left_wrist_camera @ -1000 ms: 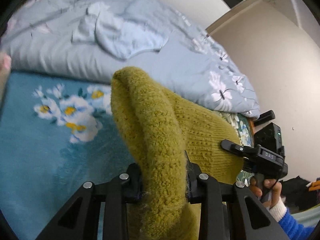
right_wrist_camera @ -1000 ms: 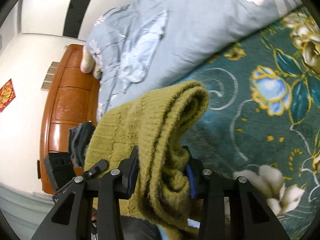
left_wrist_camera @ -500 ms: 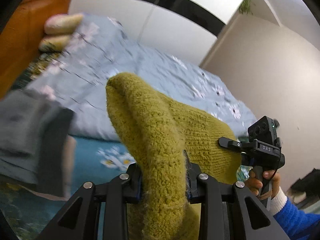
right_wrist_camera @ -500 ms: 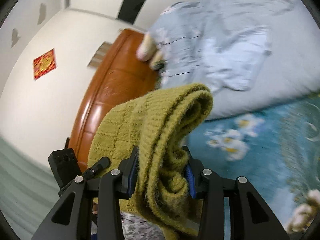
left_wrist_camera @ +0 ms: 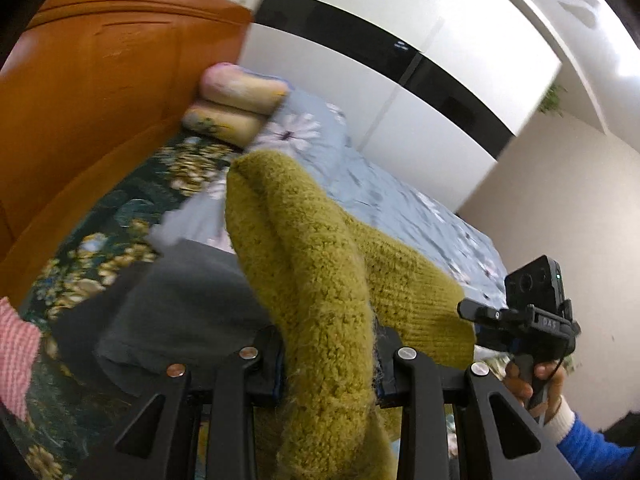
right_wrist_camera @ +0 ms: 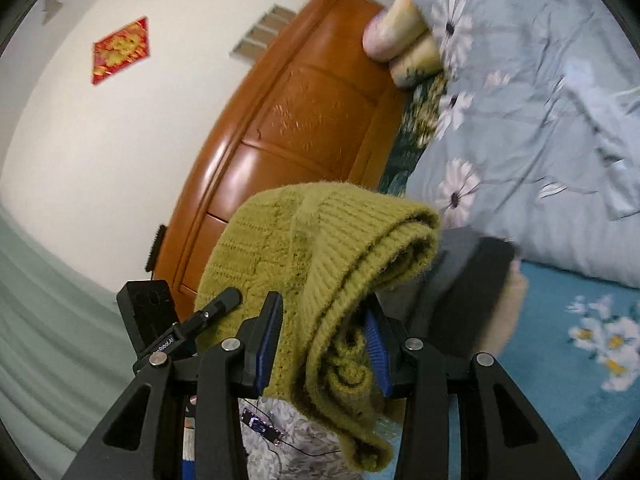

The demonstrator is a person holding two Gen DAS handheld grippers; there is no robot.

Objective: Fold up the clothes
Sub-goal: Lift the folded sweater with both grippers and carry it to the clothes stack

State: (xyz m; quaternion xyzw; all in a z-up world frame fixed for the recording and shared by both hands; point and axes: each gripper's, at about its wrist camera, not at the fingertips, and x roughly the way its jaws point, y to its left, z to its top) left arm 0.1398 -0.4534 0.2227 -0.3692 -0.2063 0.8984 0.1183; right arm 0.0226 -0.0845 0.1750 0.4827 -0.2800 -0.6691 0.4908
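An olive-green knitted sweater (left_wrist_camera: 320,280) is folded and held up in the air between both grippers. My left gripper (left_wrist_camera: 328,364) is shut on one end of it. My right gripper (right_wrist_camera: 324,340) is shut on the other end of the sweater (right_wrist_camera: 320,248); it also shows in the left wrist view (left_wrist_camera: 532,320), held by a hand in a blue sleeve. A pile of dark grey folded clothes (left_wrist_camera: 168,312) lies on the bed just beyond and below the sweater, and shows in the right wrist view (right_wrist_camera: 464,280).
An orange wooden headboard (left_wrist_camera: 100,92) stands at the left. Two rolled pillows (left_wrist_camera: 236,104) lie against it. A grey-blue flowered duvet (right_wrist_camera: 520,140) covers the far bed. A pink knitted item (left_wrist_camera: 16,356) sits at the left edge. White wardrobe doors (left_wrist_camera: 400,92) stand behind.
Both grippers have swung with the sweater from over the blue flowered bedding towards the headboard end. The grey clothes pile and the pillows have come into view.
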